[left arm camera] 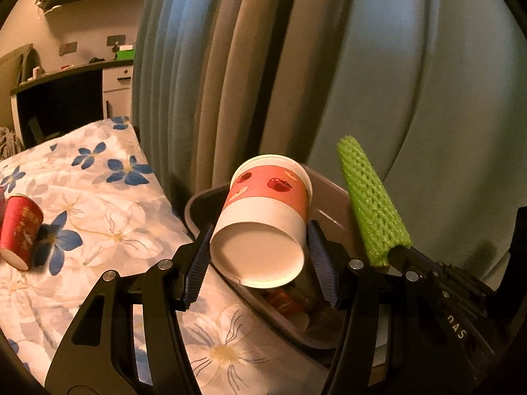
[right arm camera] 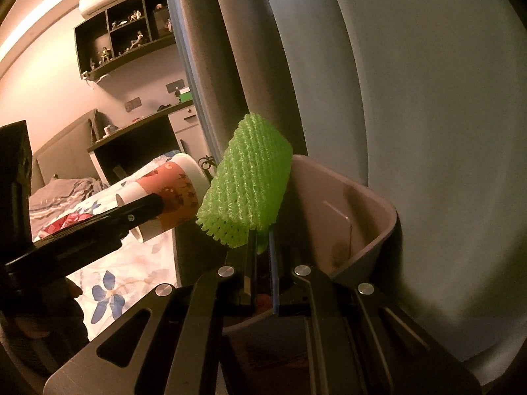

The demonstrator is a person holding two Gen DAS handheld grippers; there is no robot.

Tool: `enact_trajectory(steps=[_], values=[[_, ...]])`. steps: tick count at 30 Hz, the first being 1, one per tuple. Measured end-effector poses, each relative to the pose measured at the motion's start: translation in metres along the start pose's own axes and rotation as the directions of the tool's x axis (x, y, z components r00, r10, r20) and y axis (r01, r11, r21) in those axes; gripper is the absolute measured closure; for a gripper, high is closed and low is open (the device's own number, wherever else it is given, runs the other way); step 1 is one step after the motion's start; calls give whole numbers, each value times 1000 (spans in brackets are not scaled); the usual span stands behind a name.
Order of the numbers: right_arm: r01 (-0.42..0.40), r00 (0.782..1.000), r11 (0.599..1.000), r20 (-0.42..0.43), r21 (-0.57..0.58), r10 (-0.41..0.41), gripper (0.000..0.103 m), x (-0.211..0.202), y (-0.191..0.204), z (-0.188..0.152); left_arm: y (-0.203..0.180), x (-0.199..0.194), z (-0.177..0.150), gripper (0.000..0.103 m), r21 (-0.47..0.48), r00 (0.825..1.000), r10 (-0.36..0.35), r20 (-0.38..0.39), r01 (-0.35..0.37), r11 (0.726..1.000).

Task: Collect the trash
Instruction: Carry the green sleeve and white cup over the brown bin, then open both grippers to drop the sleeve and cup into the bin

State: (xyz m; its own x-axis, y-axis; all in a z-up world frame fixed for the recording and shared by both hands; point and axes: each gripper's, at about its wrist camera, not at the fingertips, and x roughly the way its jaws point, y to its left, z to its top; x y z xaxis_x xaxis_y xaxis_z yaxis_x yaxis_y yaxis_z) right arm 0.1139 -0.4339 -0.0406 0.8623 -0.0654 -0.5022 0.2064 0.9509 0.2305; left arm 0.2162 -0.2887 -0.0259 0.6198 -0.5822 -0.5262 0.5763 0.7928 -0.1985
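Observation:
My left gripper (left arm camera: 260, 230) is shut on a white paper cup with a pink band (left arm camera: 263, 210), which lies tilted with its base toward the camera, over a grey trash bin (left arm camera: 332, 204). The same cup (right arm camera: 171, 184) shows at the left of the right wrist view, held by the left gripper's finger (right arm camera: 145, 207). My right gripper (right arm camera: 263, 235) is shut on the lower edge of a green foam net sleeve (right arm camera: 247, 181), over the bin (right arm camera: 362, 210). In the left wrist view the sleeve (left arm camera: 372, 204) stands to the right of the cup. Red trash (left arm camera: 283, 298) lies in the bin.
The bin stands against a bed with a blue-flowered sheet (left arm camera: 98, 197). A red paper cup (left arm camera: 21, 230) lies on its side on the sheet at the far left. Grey-blue curtains (left arm camera: 296, 65) hang right behind the bin. A desk and shelves (right arm camera: 131, 39) are far back.

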Motion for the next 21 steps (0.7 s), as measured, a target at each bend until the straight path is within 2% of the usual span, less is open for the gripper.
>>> enact_trajectory(steps=[21], values=[[4, 1000, 1000, -4, 9, -4, 96, 4, -2, 2, -4, 28, -5, 46, -23, 998, -36, -52, 35, 999]])
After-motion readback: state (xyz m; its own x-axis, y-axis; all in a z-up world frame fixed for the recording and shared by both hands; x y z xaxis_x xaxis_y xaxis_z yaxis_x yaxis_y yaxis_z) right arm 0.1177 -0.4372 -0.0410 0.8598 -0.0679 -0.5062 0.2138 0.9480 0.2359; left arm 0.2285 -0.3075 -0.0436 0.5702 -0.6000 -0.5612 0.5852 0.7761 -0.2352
